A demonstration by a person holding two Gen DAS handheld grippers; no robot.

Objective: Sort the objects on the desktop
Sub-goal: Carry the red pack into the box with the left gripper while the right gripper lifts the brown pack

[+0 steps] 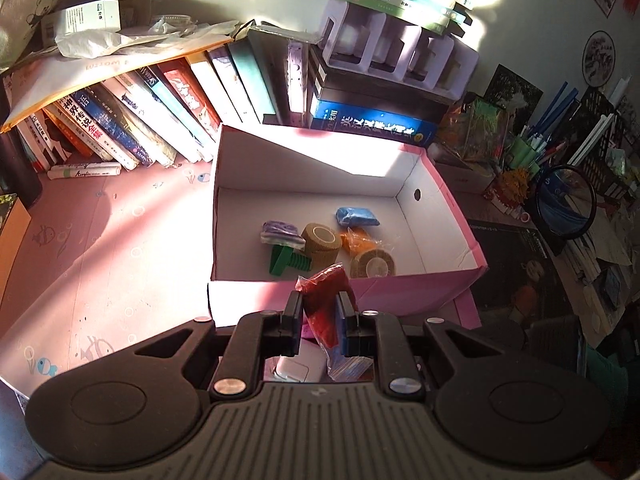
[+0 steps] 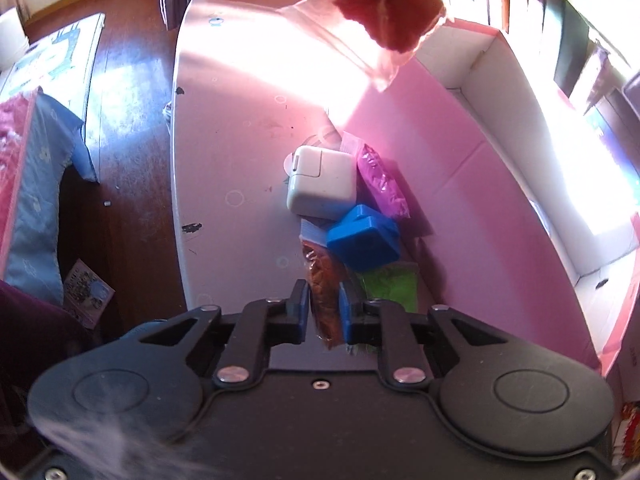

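Observation:
My left gripper (image 1: pixel 320 304) is shut on a red clay packet (image 1: pixel 329 300) in clear plastic, held just in front of the near wall of the pink box (image 1: pixel 400 292). The same red packet (image 2: pixel 394 20) hangs at the top of the right wrist view. Inside the box lie a blue packet (image 1: pixel 356 216), an orange packet (image 1: pixel 360 240), a purple packet (image 1: pixel 280 232), a green bolt (image 1: pixel 286 260) and two tan tape rolls (image 1: pixel 322 240). My right gripper (image 2: pixel 324 304) is shut on a brown packet (image 2: pixel 325 292) lying on the desk among a blue box (image 2: pixel 364 238), a white charger (image 2: pixel 320 182), a magenta packet (image 2: pixel 380 180) and a green packet (image 2: pixel 390 284).
Leaning books (image 1: pixel 132 120) and a marker (image 1: pixel 84 170) stand left of the box. Stacked books (image 1: pixel 372 120), a pen holder (image 1: pixel 532 148) and a round black frame (image 1: pixel 564 204) crowd the right. The pink desk mat's edge (image 2: pixel 176 160) drops to a wooden floor (image 2: pixel 124 80).

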